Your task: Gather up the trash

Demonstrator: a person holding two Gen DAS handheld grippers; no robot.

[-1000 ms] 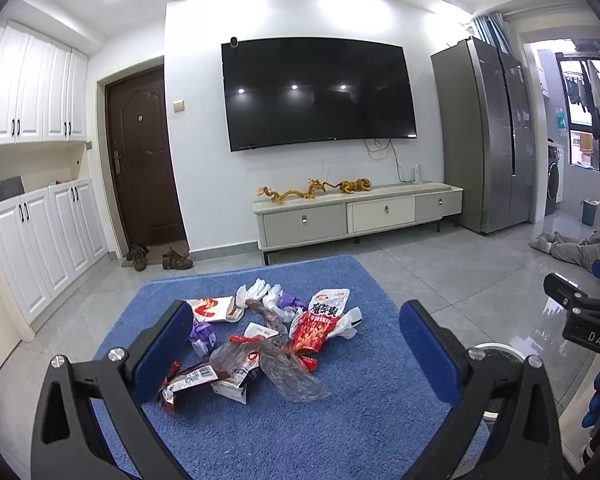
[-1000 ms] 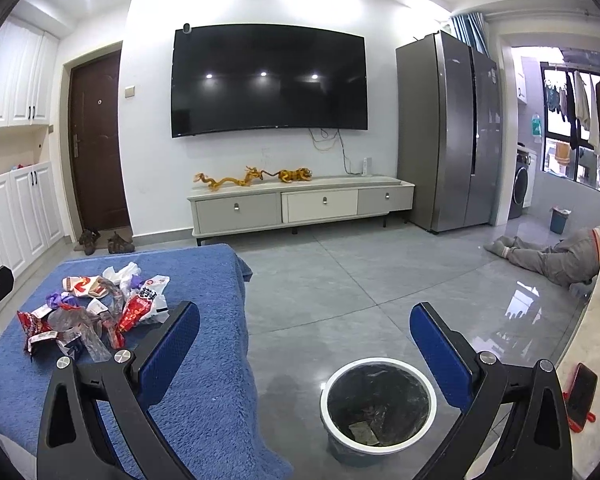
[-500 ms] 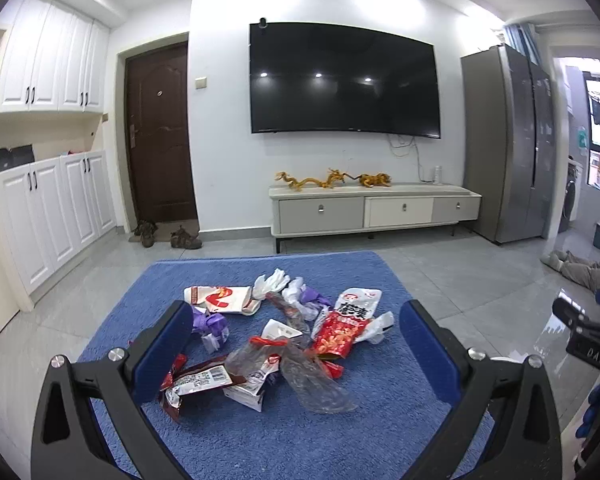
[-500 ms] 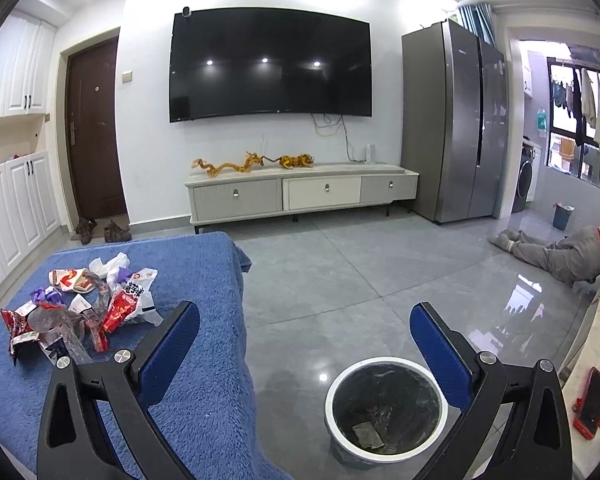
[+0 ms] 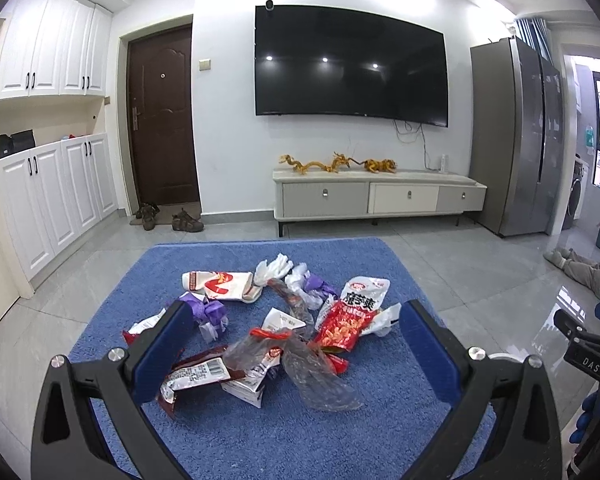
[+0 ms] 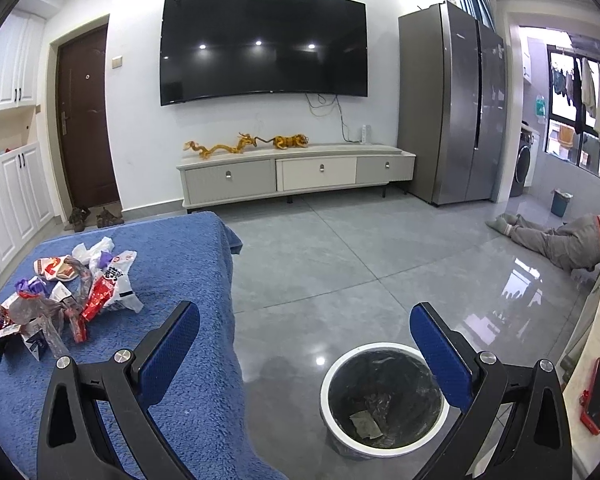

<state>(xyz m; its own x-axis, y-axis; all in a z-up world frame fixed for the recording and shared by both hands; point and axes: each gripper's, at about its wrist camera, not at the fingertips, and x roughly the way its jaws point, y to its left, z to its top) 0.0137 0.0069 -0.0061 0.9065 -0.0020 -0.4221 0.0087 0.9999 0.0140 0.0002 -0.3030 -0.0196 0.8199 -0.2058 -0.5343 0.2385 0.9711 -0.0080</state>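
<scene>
A heap of trash lies on a blue cloth-covered table (image 5: 260, 432): a red snack bag (image 5: 350, 320), a white and red wrapper (image 5: 220, 284), a clear plastic bag (image 5: 312, 376), purple wrappers (image 5: 210, 314) and a dark red wrapper (image 5: 196, 374). My left gripper (image 5: 296, 354) hovers open just above the near side of the heap, empty. My right gripper (image 6: 304, 352) is open and empty above the floor, right of the table (image 6: 188, 360). Below it stands a white-rimmed trash bin (image 6: 384, 398) with a dark liner and a scrap inside. The heap (image 6: 64, 296) lies to its left.
A TV stand (image 6: 296, 176) lines the far wall, a fridge (image 6: 456, 104) stands at the right. A person lies on the floor (image 6: 556, 236) at the far right. A red phone (image 6: 598, 394) rests on a pale counter edge. Grey tiled floor surrounds the table.
Both views have shifted: the left gripper has drawn closer to the trash heap and turned left. The right gripper has edged nearer the bin. Both stay open.
</scene>
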